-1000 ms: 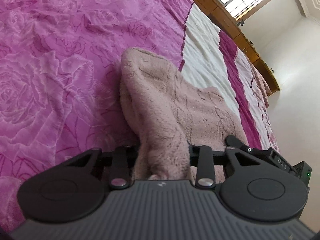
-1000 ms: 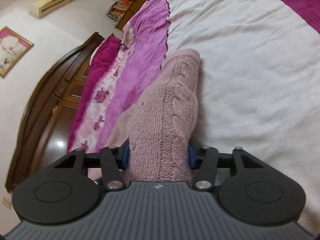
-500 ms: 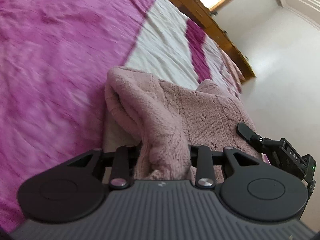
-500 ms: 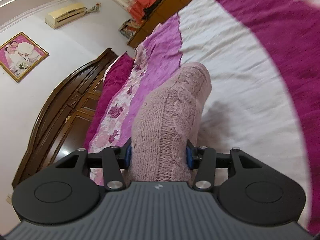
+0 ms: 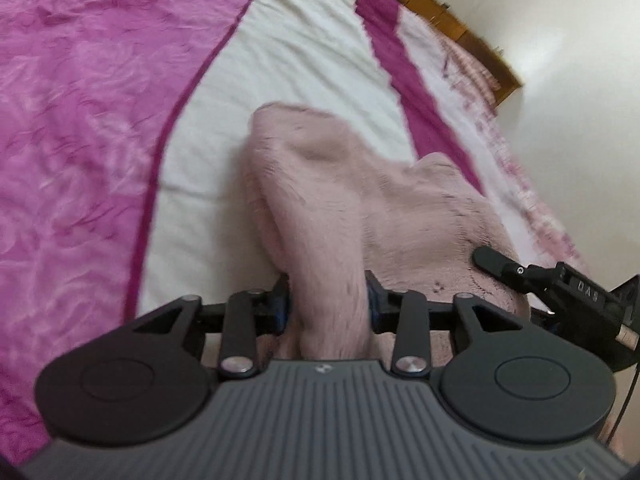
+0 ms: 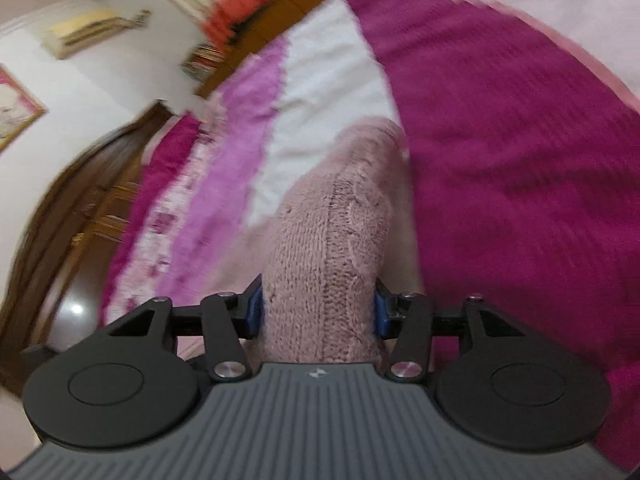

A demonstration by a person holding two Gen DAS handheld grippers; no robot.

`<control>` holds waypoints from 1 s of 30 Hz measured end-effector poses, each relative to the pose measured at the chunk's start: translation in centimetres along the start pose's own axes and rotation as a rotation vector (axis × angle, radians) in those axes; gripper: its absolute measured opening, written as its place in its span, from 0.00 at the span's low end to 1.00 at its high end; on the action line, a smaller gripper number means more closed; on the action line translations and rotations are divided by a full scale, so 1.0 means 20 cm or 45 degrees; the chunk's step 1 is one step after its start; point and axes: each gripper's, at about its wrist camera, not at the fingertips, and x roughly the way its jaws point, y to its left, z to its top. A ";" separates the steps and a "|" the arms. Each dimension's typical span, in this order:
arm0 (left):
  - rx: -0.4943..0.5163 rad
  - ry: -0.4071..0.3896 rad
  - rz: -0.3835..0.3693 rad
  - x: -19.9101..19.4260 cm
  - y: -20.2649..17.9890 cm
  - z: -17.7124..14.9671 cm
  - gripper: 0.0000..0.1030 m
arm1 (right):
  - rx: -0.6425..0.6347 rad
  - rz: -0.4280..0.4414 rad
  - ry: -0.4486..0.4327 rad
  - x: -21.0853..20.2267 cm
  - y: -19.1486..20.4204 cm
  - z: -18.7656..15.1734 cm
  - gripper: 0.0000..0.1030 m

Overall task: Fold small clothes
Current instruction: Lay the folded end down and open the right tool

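Both grippers have swept the pink knit garment (image 5: pixel 352 200) sideways across the bed (image 5: pixel 100 120), from rose-print stripe onto white; garment stretches forward from each grip, draping to the bed; left gripper (image 5: pixel 326 304) and right gripper (image 6: pixel 318 316) jaws easing open, fabric bunched between pads, equally near.

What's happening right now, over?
Left gripper and right gripper both hold the pink knitted garment, jaws opening. Above the striped magenta bedspread. Nothing obstructing.
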 end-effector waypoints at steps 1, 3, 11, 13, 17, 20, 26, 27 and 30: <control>0.010 -0.009 0.011 -0.01 0.02 -0.01 0.44 | 0.010 -0.011 0.009 0.01 -0.03 -0.02 0.58; 0.028 -0.021 0.035 -0.01 0.03 0.00 0.48 | 0.012 -0.012 0.007 0.01 -0.07 -0.05 0.59; 0.165 -0.059 0.167 -0.07 -0.08 -0.04 0.49 | -0.095 -0.080 -0.014 -0.07 -0.01 -0.11 0.60; 0.176 -0.059 0.196 -0.10 -0.10 -0.05 0.49 | -0.127 -0.102 -0.029 -0.10 0.02 -0.11 0.60; 0.192 -0.058 0.245 -0.17 -0.12 -0.06 0.48 | -0.212 -0.144 -0.061 -0.18 0.11 -0.12 0.61; 0.208 -0.061 0.301 -0.21 -0.15 -0.08 0.55 | -0.282 -0.158 -0.078 -0.24 0.16 -0.15 0.62; 0.259 -0.071 0.399 -0.25 -0.20 -0.15 0.71 | -0.373 -0.183 -0.068 -0.34 0.24 -0.23 0.75; 0.265 -0.073 0.411 -0.26 -0.20 -0.16 0.73 | -0.384 -0.189 -0.064 -0.35 0.25 -0.25 0.76; 0.275 -0.067 0.431 -0.27 -0.22 -0.21 0.73 | -0.415 -0.202 -0.044 -0.38 0.28 -0.30 0.77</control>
